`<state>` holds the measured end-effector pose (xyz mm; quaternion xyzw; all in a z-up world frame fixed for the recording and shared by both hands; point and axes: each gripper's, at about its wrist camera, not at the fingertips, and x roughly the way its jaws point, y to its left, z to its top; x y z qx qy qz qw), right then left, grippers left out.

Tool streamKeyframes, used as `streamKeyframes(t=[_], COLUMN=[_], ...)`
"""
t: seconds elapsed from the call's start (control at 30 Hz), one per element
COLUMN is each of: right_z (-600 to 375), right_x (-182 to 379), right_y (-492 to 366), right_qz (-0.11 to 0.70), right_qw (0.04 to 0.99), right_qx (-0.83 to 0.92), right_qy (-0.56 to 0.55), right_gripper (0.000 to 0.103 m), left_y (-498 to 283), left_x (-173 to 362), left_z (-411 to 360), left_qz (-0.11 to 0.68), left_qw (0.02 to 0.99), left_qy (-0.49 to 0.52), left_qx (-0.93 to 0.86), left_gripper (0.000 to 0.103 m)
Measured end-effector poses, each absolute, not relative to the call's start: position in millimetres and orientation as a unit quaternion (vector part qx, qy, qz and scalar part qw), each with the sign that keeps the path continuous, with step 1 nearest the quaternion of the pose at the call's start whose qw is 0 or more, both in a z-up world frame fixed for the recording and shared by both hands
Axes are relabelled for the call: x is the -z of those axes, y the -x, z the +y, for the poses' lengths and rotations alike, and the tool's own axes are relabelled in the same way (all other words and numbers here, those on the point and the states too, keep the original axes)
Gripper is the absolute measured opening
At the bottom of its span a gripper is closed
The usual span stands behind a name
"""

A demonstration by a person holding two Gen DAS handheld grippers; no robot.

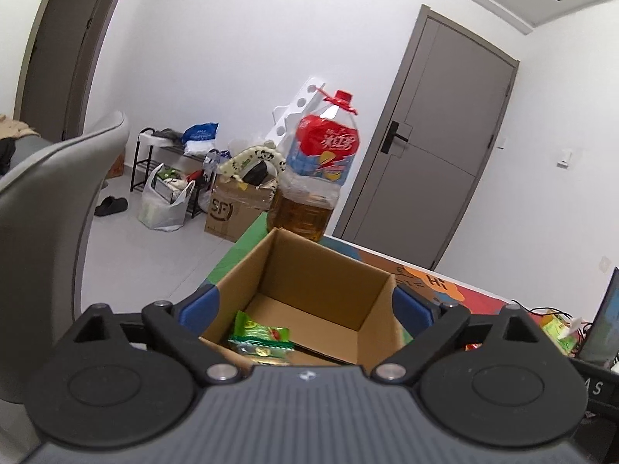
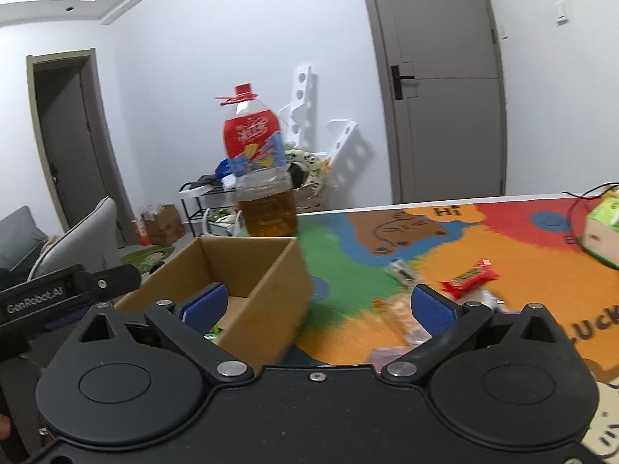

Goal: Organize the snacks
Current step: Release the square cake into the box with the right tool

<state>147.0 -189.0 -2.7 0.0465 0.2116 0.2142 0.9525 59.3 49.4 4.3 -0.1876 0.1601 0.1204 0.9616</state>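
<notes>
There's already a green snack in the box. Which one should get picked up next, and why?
Probably the red snack packet on the colourful mat. The right tool is open and empty, and that packet lies loose just ahead of its right finger, nearer than anything else clearly seen. The cardboard box sits just beside it with plenty of room, holding only the green snack.

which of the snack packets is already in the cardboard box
The green snack packet, lying on the floor of the cardboard box at its near end. The red snack packet and the blurred wrappers near it lie outside on the colourful mat.
</notes>
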Motion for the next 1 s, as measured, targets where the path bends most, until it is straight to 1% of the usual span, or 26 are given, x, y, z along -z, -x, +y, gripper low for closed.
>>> streamKeyframes(t=[0.33, 0.47, 0.73, 1.0], right_z=[-232, -249, -284, -302], right_x=[-2, -2, 13, 31], right_y=[-128, -121, -117, -122], right_qz=[0.206, 0.198, 0.207, 0.221], right_qw=[0.958, 0.962, 0.963, 0.963], right_qx=[-0.192, -0.181, -0.159, -0.141], right_qy=[-0.047, -0.049, -0.060, -0.066], right_gripper=[0.103, 0.103, 0.103, 0.103], left_y=[-49, -52, -53, -64], left_x=[-15, -13, -7, 7], left_z=[14, -8, -37, -51], left_qz=[0.158, 0.170, 0.183, 0.206], left_qw=[0.970, 0.973, 0.976, 0.972], left_qy=[0.174, 0.147, 0.116, 0.108], left_qx=[-0.070, -0.053, -0.029, -0.016], left_gripper=[0.095, 0.095, 0.095, 0.095])
